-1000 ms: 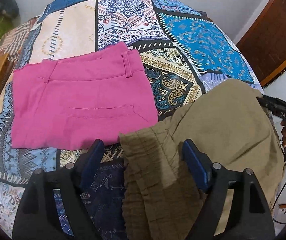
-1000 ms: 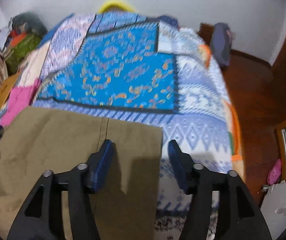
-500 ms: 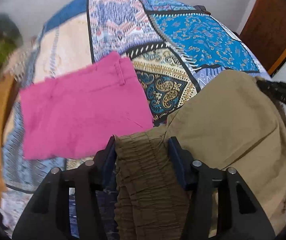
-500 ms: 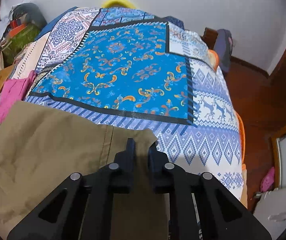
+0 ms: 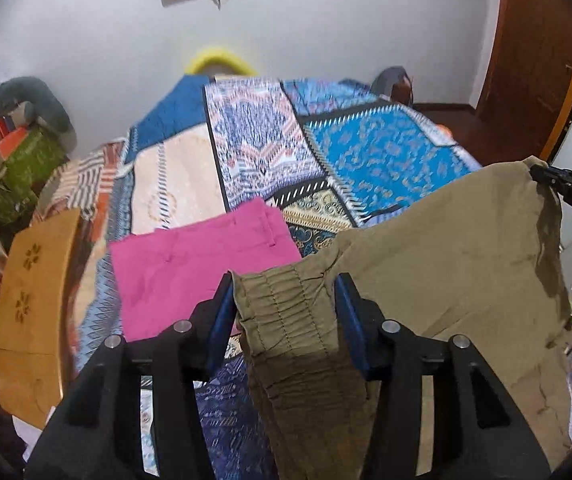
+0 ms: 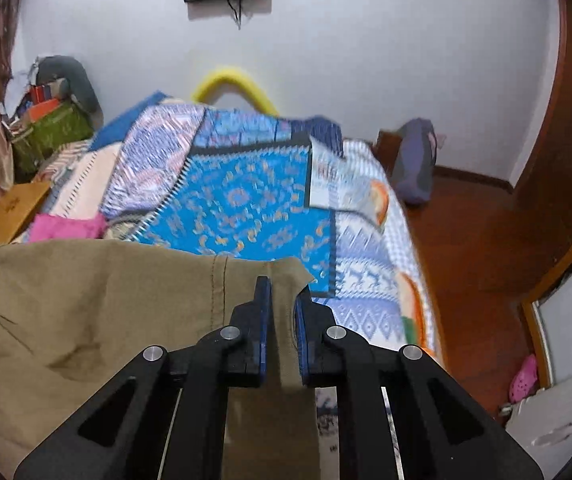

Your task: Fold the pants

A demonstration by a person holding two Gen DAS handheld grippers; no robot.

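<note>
Left wrist view: the left gripper (image 5: 286,312) is clamped on the gathered elastic waistband of the olive-green cotton pants (image 5: 446,264), the right gripper (image 6: 281,312) is pinched on their opposite corner, and they hang stretched above the patchwork-quilted bed (image 5: 366,152), just beside folded pink trousers (image 5: 201,264).

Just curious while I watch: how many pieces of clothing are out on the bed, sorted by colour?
Olive-brown pants, held up by both grippers: 1
Pink pants, folded flat on the patchwork bedspread: 1
Total: 2
</note>
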